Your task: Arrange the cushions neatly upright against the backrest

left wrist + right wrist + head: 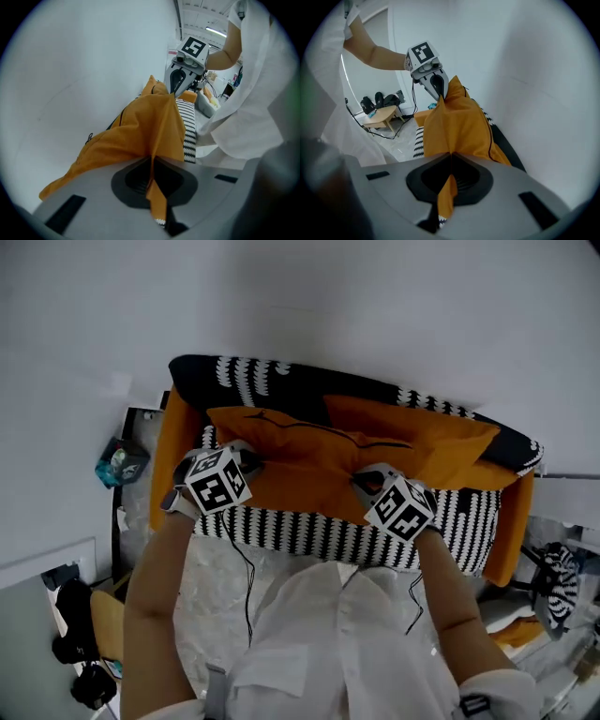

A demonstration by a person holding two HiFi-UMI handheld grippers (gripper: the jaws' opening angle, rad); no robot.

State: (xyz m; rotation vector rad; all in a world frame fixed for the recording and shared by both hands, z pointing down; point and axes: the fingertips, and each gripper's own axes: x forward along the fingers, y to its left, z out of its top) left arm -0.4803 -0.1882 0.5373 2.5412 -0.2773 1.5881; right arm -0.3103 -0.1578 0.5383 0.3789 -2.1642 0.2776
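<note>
Orange fabric bunches where a cushion (319, 451) is pinched at two points along its near edge, over a striped sofa (309, 526). The left gripper (152, 164) has its jaws clenched on a fold of the cover near the cushion's left end. The right gripper (450, 161) is clamped the same way towards the right end. The two-point hold appears meant to keep the soft cover stretched flat, so the cushion can be steered as one piece rather than sagging in the middle.

The cushion lies lengthwise along the sofa, its long axis running left to right, parallel with the black-and-white backrest (253, 371). Its zip seam (291, 425) is on the face turned up. It seems to tilt back toward the backrest rather than stand upright, and whether its lower edge rests on the seat cannot be told. More orange fabric, seemingly a second cushion (459, 451), sits at the right end. Orange armrests (173, 456) close off the sofa, which stands against a white wall (375, 296).
</note>
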